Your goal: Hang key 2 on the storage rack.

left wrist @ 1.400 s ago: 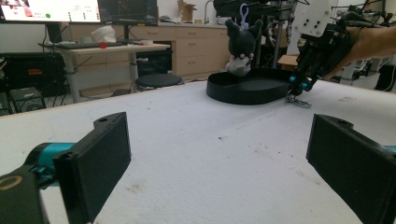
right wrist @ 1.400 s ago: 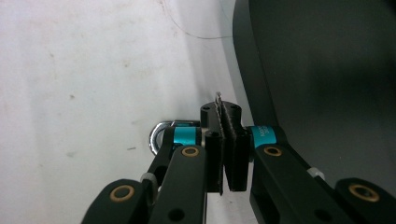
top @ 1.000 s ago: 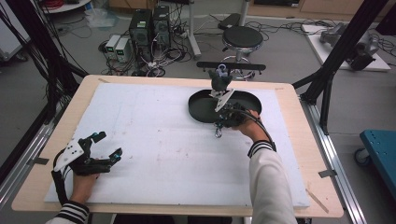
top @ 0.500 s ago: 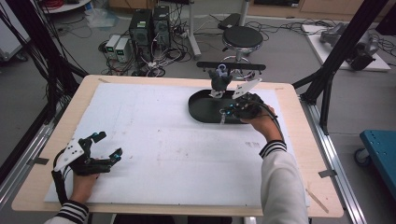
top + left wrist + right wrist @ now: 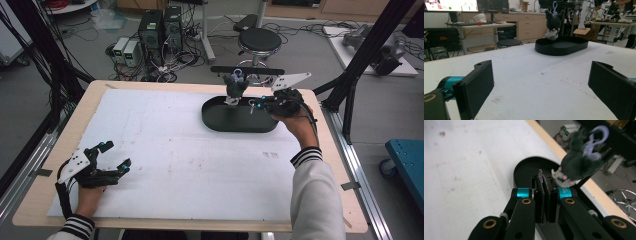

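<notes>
right gripper: jaws pressed flat together with nothing visible between the pads. You can see them stacked tight in its own view. A second ago it sat lower and nearer the person, over the near edge of the tray; half a second ago it was already further right. Now it's up by the tray's right end, pointing left across the rim.

right hand: wrapped round the gripper body, striped cuff showing. The forearm now reaches further up the table than it did a second ago.

plush toy: small dark thing with a pale face and a lilac loop on top, sitting at the far rim of the tray, just left of the right gripper's tips. Can't tell if they touch. Same spot as before, give or take. From the right gripper view it's blurry, just past the tips.

tray: black oval, far right part of the table, hasn't budged.

left gripper: jaws spread wide, nothing in them, resting at the near left corner. Same place in all three shots. Its own view looks across bare white surface toward the tray and the toy, well apart from it.

table: white sheet on a wooden top, a few dark scuffs.
</notes>
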`<state>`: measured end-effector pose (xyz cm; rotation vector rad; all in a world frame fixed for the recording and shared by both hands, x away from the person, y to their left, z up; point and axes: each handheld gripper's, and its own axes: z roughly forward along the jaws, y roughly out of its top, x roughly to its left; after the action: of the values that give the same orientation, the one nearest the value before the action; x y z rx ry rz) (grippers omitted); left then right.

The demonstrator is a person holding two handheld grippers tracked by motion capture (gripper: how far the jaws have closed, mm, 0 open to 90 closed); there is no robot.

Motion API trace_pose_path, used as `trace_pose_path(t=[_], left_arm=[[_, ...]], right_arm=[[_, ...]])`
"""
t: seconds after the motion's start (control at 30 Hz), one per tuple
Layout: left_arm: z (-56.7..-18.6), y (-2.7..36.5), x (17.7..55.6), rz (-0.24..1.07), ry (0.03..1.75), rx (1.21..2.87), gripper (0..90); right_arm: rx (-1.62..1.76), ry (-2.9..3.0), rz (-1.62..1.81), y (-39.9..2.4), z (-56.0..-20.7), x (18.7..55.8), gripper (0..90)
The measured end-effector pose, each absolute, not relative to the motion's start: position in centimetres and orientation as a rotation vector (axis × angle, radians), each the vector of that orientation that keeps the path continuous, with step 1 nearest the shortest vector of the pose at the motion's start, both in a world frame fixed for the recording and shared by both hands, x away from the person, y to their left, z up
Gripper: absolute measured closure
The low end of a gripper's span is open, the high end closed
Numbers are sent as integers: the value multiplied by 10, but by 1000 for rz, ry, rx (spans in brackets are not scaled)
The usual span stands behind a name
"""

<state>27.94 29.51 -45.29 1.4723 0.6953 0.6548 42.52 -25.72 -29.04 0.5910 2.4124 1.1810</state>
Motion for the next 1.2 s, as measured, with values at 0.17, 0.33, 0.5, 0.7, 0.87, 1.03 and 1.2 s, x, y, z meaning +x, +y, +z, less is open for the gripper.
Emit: trace_pose_path(t=[0.17,0.33,0.5,0.7,0.87,1.03,1.2], left_arm=[[-453,295,279,653,697,1472,68],[-453,296,279,651,697,1474,68],[-453,295,279,654,695,1474,68],[-453,295,279,653,697,1473,68],[-453,296,280,648,701,1465,68],[-453,296,280,647,703,1466,68],[-453,296,280,646,702,1466,68]], right_arm=[[614,2356,1212,-263,-275,428,888],[644,2313,1231,-267,-266,433,888],[678,2293,1236,-270,-263,439,888],[694,2276,1232,-274,-254,451,887],[750,2278,1224,-276,-244,462,887],[774,2262,1214,-276,-235,472,888],[803,2288,1183,-273,-239,479,887]])
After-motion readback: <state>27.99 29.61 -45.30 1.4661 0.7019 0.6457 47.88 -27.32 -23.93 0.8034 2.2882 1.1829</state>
